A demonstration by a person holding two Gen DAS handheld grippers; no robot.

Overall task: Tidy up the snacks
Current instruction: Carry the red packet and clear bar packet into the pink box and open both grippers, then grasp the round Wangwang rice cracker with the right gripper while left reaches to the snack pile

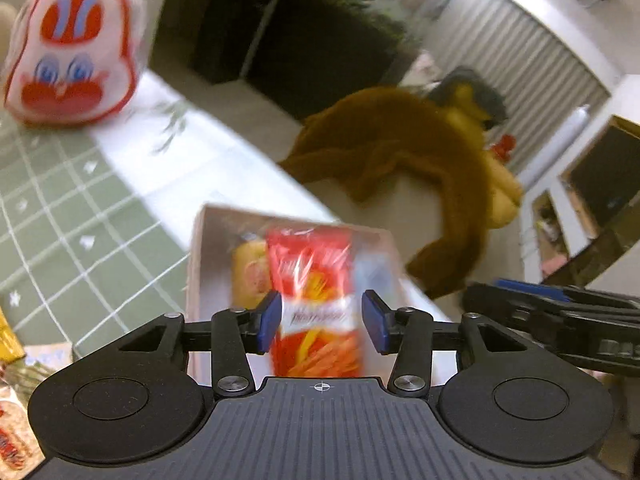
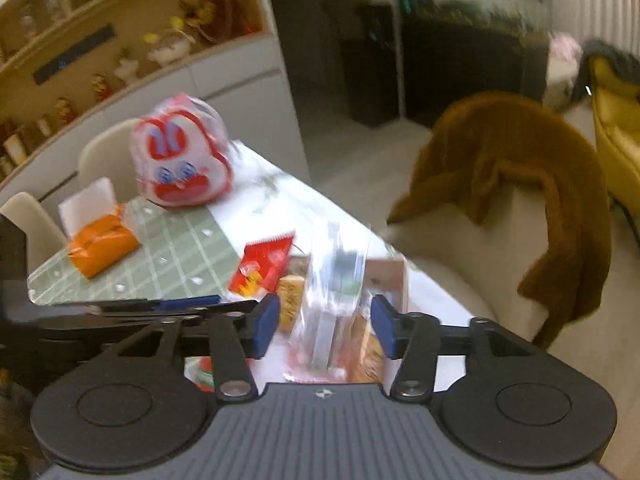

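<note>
The left gripper (image 1: pixel 322 322) stands spread, pads either side of a red snack packet (image 1: pixel 316 300) without pressing it; the packet lies in the white box (image 1: pixel 196 248) at the counter's (image 1: pixel 80 208) edge. It looks light, crinkly and slippery with brittle sticks inside, so it is best pinched at a sealed end, and its white script is too blurred to read. The right gripper (image 2: pixel 325 328) is likewise spread around a clear wrapped snack (image 2: pixel 332 300) over the same box, soft and crushable, label unreadable.

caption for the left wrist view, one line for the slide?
Left gripper with jaws apart over a red snack packet in the white box, rabbit-face bag beyond on the checked tablecloth.
</note>
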